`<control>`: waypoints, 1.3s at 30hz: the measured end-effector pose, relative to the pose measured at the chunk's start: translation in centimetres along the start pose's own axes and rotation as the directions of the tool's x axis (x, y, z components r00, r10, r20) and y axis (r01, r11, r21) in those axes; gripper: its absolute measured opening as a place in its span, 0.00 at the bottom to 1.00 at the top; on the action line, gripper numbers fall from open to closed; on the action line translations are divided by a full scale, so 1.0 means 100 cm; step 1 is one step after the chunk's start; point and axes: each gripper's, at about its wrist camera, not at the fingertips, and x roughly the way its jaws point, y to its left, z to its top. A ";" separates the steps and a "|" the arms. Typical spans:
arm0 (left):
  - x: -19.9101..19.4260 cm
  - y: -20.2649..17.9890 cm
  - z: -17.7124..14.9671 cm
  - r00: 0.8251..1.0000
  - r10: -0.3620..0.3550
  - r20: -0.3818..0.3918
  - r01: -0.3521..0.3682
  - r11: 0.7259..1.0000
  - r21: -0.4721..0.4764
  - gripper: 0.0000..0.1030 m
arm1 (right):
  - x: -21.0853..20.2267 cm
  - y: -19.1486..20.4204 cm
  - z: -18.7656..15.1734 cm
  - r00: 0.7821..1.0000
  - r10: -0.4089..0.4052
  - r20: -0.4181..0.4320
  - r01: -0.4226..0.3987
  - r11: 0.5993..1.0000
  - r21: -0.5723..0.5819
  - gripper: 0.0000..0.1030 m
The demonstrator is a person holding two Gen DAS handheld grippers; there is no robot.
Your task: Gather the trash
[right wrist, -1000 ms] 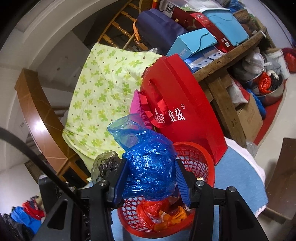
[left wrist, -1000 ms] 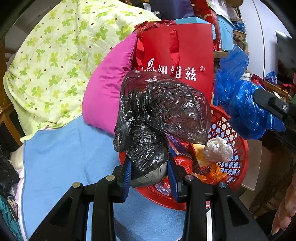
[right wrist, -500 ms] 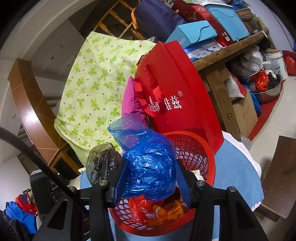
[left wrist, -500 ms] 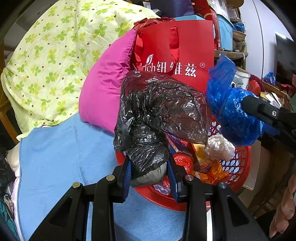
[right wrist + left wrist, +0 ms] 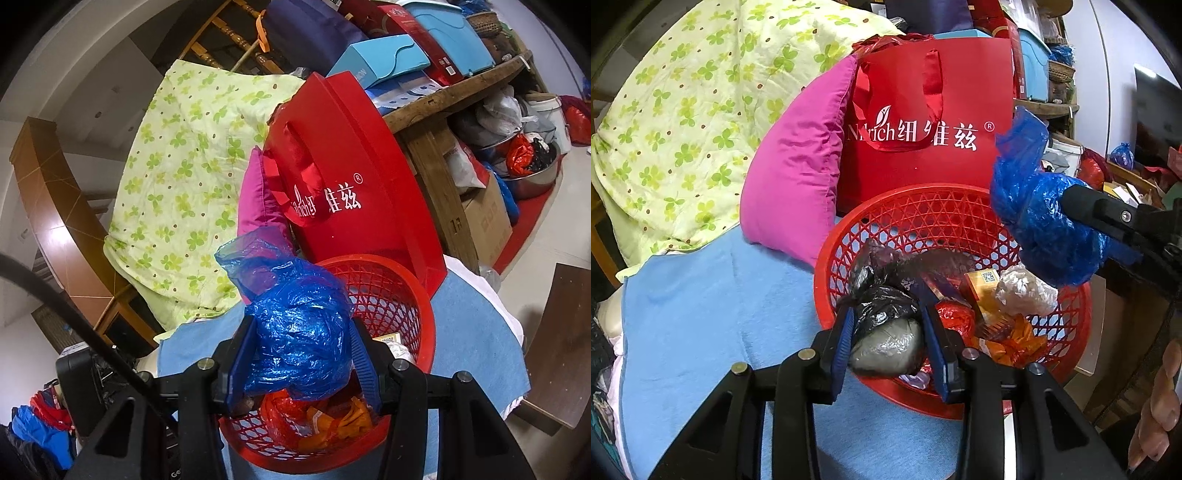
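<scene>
The left gripper (image 5: 888, 345), jaws opening, had the black bag (image 5: 882, 332) seemingly slumped between them into the red basket (image 5: 923, 206), while the right gripper (image 5: 301, 360) clamped the blue bag (image 5: 299, 332) above its rim.

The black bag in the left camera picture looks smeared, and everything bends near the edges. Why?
Left wrist view: the black bag is motion-blurred, slipping into the red basket as the left gripper jaws open. Right wrist view: sharp; glare glints on the blue bag. Both views: fisheye lens curves edges, dark corners.
</scene>
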 end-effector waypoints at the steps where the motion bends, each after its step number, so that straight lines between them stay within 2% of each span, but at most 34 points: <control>1: 0.000 0.000 0.000 1.000 0.003 0.002 -0.003 1.000 0.001 0.46 | 0.000 0.000 0.000 1.000 0.000 0.000 0.000 1.000 0.003 0.53; 3: -0.002 0.001 -0.001 1.000 0.013 0.012 -0.013 1.000 0.001 0.53 | 0.000 0.000 0.000 1.000 0.004 -0.002 -0.004 1.000 0.007 0.53; 9: -0.004 0.004 -0.003 0.999 0.026 0.017 -0.026 1.000 -0.001 0.58 | 0.002 0.003 -0.001 1.000 0.015 -0.004 -0.015 1.000 0.006 0.54; 16: -0.008 0.011 -0.007 0.999 0.048 0.023 -0.048 0.999 -0.010 0.62 | 0.002 0.003 -0.001 0.999 0.036 0.001 -0.036 0.999 0.029 0.62; 22: -0.011 0.018 -0.008 0.998 0.062 0.021 -0.062 0.998 -0.023 0.64 | 0.001 0.007 -0.001 0.999 0.051 0.019 -0.052 0.998 0.032 0.63; 24: -0.014 0.021 -0.009 0.997 0.075 0.026 -0.074 0.997 -0.032 0.75 | 0.001 0.010 -0.001 0.998 0.052 0.023 -0.052 0.998 0.024 0.63; 39: -0.042 0.051 -0.016 0.993 0.112 0.024 -0.109 0.989 -0.104 0.81 | 0.007 0.042 -0.013 0.998 -0.016 0.057 0.023 0.992 -0.124 0.63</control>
